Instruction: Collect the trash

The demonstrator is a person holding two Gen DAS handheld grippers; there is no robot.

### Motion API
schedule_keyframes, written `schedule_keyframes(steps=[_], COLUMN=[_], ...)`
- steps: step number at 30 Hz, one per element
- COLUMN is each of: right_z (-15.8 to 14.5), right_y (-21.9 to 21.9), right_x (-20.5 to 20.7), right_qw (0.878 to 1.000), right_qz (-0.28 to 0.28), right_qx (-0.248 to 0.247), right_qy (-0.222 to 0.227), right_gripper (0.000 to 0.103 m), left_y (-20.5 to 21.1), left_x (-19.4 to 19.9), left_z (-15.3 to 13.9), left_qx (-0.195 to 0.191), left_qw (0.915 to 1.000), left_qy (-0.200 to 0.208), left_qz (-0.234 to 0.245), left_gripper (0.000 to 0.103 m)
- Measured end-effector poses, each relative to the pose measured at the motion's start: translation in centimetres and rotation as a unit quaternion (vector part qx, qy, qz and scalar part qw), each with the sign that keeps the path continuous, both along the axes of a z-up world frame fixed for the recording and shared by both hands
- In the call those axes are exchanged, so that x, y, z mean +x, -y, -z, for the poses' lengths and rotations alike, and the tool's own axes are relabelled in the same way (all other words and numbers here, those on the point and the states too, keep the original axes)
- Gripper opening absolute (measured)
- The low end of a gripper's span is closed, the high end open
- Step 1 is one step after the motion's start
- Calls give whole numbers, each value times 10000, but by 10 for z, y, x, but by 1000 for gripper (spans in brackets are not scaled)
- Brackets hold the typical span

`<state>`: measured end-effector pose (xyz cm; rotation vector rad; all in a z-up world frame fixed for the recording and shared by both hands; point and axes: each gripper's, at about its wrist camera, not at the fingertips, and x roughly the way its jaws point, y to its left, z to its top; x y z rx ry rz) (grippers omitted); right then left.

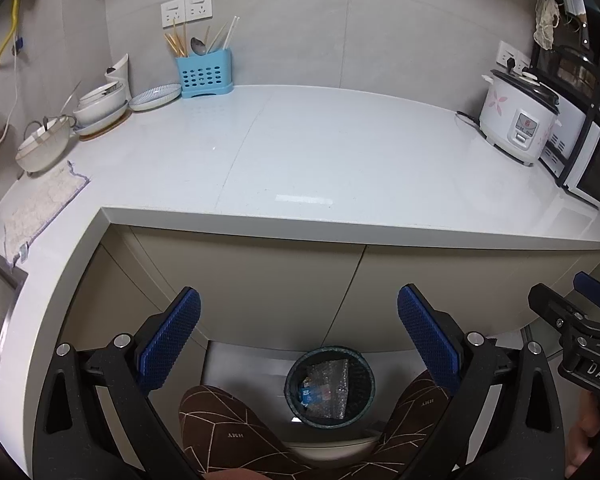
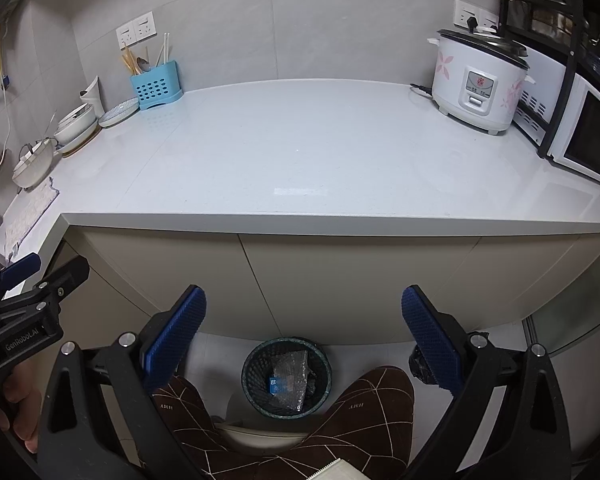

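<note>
Trash (image 1: 327, 387): crumpled clear plastic wrap and one small blue packet, both lying inside one round dark mesh bin (image 1: 367, 396) on the floor, at the foot of the cabinet doors (image 1: 260, 276). Seen from the left wrist, the bin sits low between the two fingers of the left gripper (image 1: 299, 334), below and well apart from them. The right wrist view shows the same bin (image 2: 248, 376) between the fingers of the right gripper (image 2: 304, 336), likewise below.

Grippers: two. Both stand with jaws spread wide and nothing between the blue pads (image 1: 168, 340).

Slippers: two, brown with a pale line pattern (image 1: 224, 428), one on each side of the bin.

Countertop (image 1: 340, 152), white. Counted on it: one blue utensil holder (image 1: 205, 73) with chopsticks and a spoon at the back wall; one white rice cooker (image 1: 518, 120) with pink flowers at the right; one microwave (image 1: 592, 168) beside it; a cluster of bowls and plates (image 1: 100, 110) at the left; one cloth mat (image 1: 40, 204) near the left edge.
</note>
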<state>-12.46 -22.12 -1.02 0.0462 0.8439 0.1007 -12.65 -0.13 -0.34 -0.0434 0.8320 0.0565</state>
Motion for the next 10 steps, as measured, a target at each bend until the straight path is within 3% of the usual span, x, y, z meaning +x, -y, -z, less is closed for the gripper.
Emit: schedule_keyframes(steps=[10], right_z=[-2], right_y=[-1], right_x=[-1], right_qw=[10000], right_qz=[3], right_qx=[-5], right_qy=[18], right_gripper=[94], left_y=[4], left_x=[0], left_z=[1], left_qx=[-15], left_qw=[10000], left_qy=[4], left_qz=[8], left_gripper=[97])
